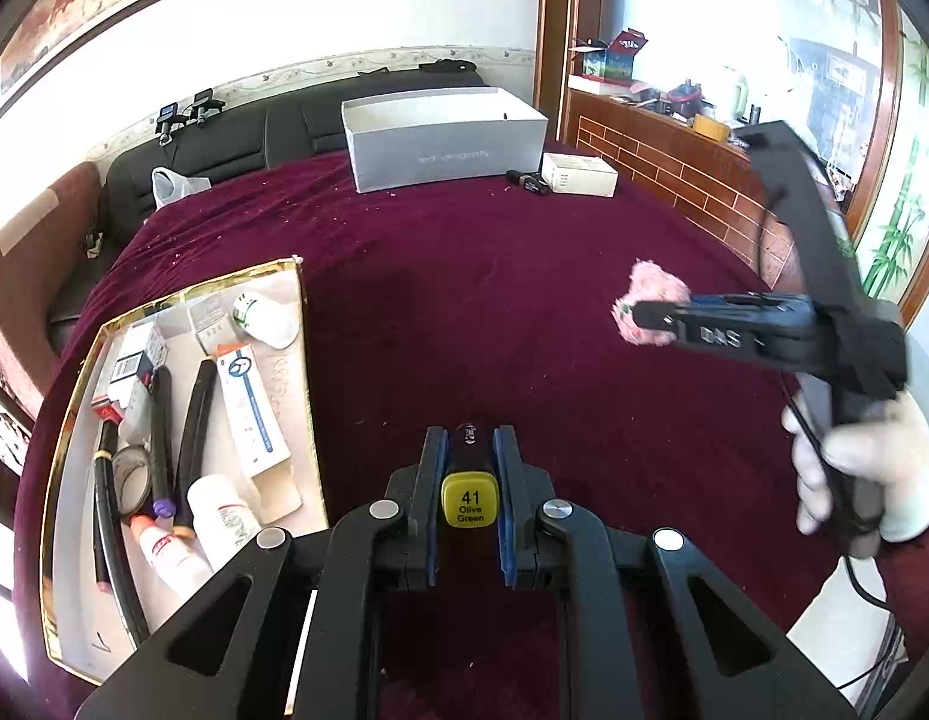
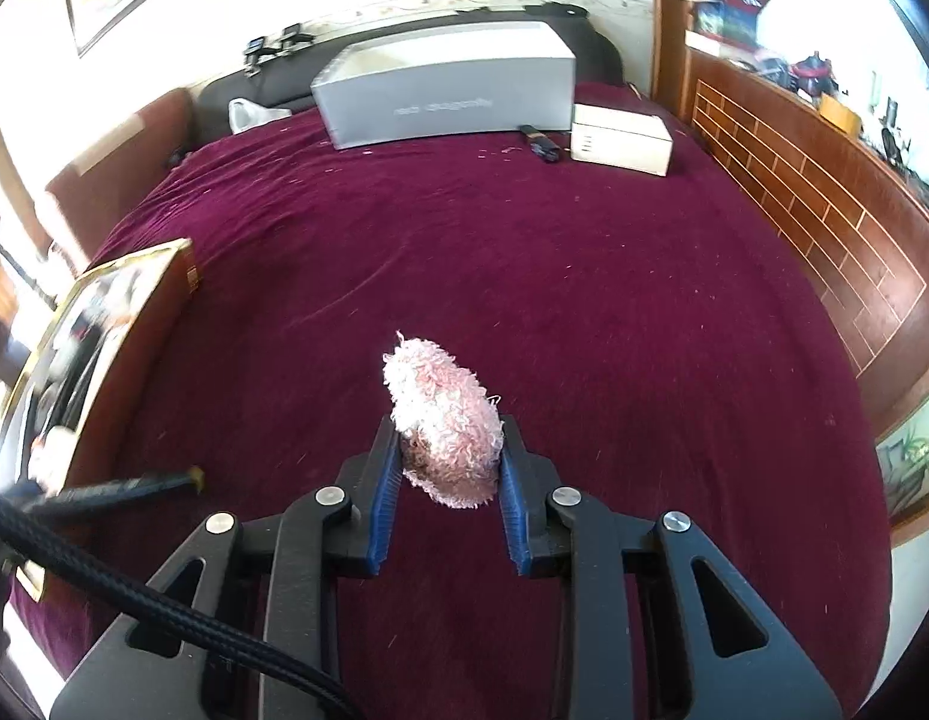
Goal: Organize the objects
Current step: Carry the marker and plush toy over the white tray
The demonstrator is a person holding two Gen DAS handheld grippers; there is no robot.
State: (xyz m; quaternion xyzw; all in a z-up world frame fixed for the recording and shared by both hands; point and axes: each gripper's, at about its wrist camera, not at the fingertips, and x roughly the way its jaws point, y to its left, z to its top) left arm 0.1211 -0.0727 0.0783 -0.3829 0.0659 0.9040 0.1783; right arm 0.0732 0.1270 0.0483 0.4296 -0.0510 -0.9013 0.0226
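My left gripper [image 1: 470, 441] is shut on a black marker [image 1: 469, 483] with a yellow end cap marked "41 Olive Green", held above the maroon cloth, just right of the gold-rimmed tray [image 1: 305, 360]. My right gripper [image 2: 449, 438] is shut on a fluffy pink ball [image 2: 443, 414] and holds it above the cloth. In the left wrist view the right gripper [image 1: 629, 315] sits at the right with the pink ball [image 1: 650, 306] at its tips. The marker [image 2: 122, 489] shows blurred at the left of the right wrist view.
The tray holds pens, tubes, small bottles, a tape roll and small boxes. An open white box [image 1: 440, 138] stands at the far edge, with a small white box [image 1: 578, 174] and a dark object [image 1: 527, 180] to its right. A wooden wall panel [image 2: 824, 210] runs along the right.
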